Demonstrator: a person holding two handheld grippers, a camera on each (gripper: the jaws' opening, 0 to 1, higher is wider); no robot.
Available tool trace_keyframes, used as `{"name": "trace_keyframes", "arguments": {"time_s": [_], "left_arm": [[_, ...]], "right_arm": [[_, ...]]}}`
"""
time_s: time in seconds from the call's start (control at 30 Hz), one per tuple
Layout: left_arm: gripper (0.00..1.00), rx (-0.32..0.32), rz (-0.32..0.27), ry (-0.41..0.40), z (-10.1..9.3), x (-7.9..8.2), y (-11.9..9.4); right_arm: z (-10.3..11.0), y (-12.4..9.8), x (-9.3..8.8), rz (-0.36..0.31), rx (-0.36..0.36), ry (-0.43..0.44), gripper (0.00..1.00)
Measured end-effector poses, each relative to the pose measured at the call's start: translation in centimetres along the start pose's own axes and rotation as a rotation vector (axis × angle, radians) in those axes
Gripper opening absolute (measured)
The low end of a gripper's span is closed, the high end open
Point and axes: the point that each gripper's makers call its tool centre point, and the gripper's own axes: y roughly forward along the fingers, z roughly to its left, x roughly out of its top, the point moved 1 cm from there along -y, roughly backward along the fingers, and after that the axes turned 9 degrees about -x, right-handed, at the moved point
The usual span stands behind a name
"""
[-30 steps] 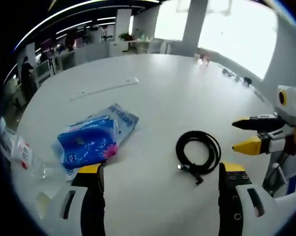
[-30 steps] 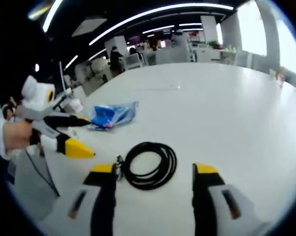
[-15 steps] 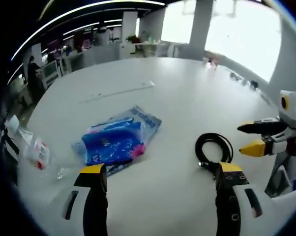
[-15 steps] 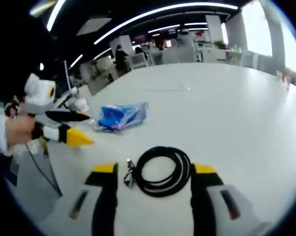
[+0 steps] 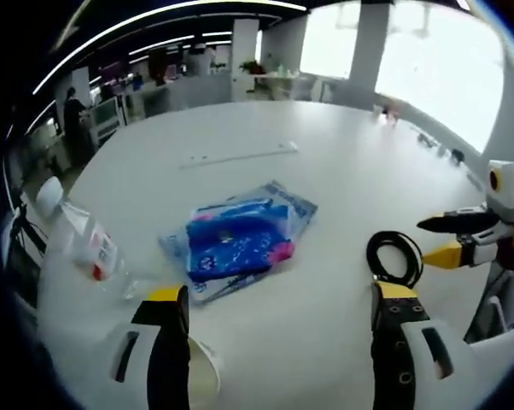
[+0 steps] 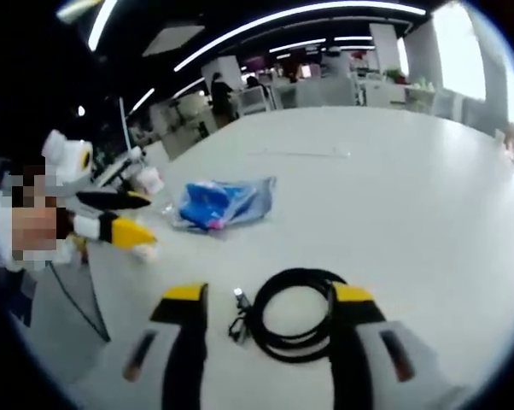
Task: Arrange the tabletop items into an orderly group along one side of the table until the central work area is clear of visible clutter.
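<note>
A blue plastic packet (image 5: 240,248) lies flat on the white table (image 5: 325,179), just ahead of my left gripper (image 5: 278,295), which is open and holds nothing. A coiled black cable (image 5: 394,258) lies to the right, by my right jaw tip. A clear bottle with a red label (image 5: 90,252) lies at the left. In the right gripper view the cable (image 6: 295,312) lies on the table between the jaws of my open right gripper (image 6: 268,295). The blue packet (image 6: 223,203) is farther off, with the left gripper (image 6: 146,213) beside it.
A pale cup (image 5: 201,380) stands close by my left jaw. A thin light strip (image 5: 240,155) lies across the far table. Small objects (image 5: 385,111) sit near the far edge. The right gripper (image 5: 449,239) comes in from the right. Office desks and people are beyond.
The left gripper view has swung left, bringing the bottle and cup into sight. The right gripper has closed in on the cable, which now lies between its jaws.
</note>
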Motion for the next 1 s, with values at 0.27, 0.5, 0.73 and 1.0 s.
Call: {"name": "trace_keyframes", "arguments": {"time_s": [0.27, 0.5, 0.73, 1.0], "left_arm": [[0.82, 0.025, -0.013, -0.005, 2.5, 1.6, -0.3], [0.8, 0.039, -0.013, -0.012, 4.6, 2.7, -0.1], [0.78, 0.04, -0.001, -0.024, 6.2, 3.1, 0.7], [0.75, 0.035, 0.021, -0.032, 7.6, 3.2, 2.1]], "right_arm": [[1.6, 1.4, 1.2, -0.003, 0.03, -0.016, 0.54], [3.2, 3.1, 2.5, 0.0, 0.061, -0.03, 0.53], [4.5, 4.9, 3.7, 0.006, 0.085, -0.045, 0.52], [5.2, 7.0, 4.4, 0.017, 0.092, -0.052, 0.5]]}}
